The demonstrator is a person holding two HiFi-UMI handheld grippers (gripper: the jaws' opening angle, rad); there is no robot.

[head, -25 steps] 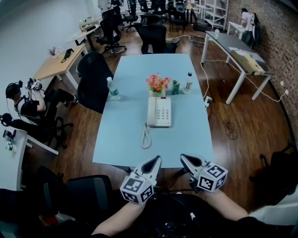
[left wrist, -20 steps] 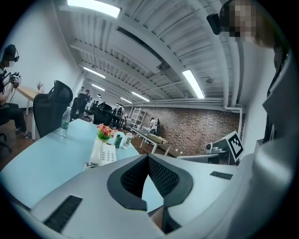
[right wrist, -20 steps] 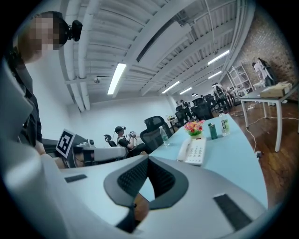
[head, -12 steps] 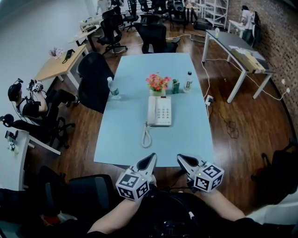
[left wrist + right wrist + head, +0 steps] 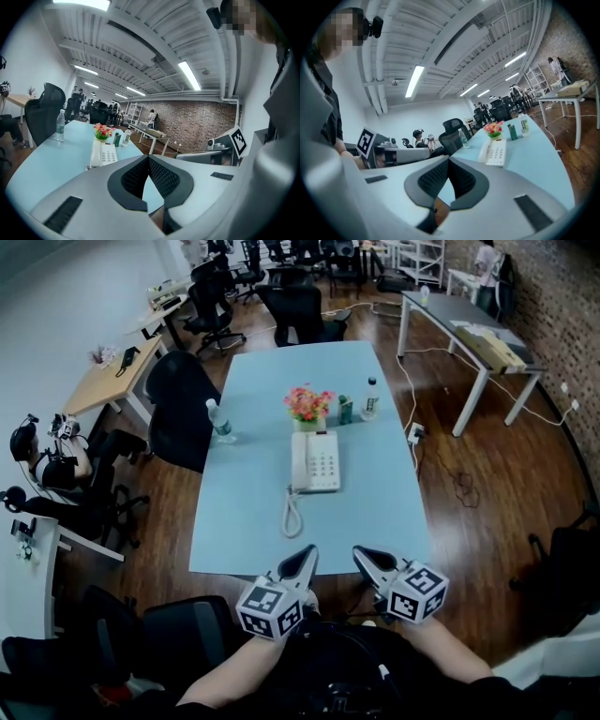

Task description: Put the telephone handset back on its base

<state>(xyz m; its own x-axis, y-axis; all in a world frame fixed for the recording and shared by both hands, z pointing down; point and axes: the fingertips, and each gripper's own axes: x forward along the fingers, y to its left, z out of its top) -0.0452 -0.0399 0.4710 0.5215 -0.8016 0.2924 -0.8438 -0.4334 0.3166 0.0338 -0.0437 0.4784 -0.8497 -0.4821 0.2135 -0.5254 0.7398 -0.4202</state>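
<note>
A white telephone [image 5: 317, 462] lies in the middle of the light blue table [image 5: 244, 521], with its handset [image 5: 300, 462] resting along the left side of the base. Its coiled cord [image 5: 292, 514] loops toward me. My left gripper [image 5: 309, 551] and right gripper [image 5: 358, 552] hover side by side just off the table's near edge, both shut and empty, well short of the phone. The left gripper view shows the telephone [image 5: 104, 153] beyond the shut left gripper [image 5: 148, 158]. The telephone [image 5: 497, 151] also lies past the shut right gripper [image 5: 449, 161] in the right gripper view.
Behind the phone stand a flower pot [image 5: 307, 407], a small green item [image 5: 345, 411] and a bottle [image 5: 371, 397]. Another bottle [image 5: 219, 421] is at the table's left edge beside a black chair [image 5: 178, 404]. A person [image 5: 56, 465] sits far left.
The head view has shifted slightly. Both grippers stay shut and in nearly the same place by the near table edge.
</note>
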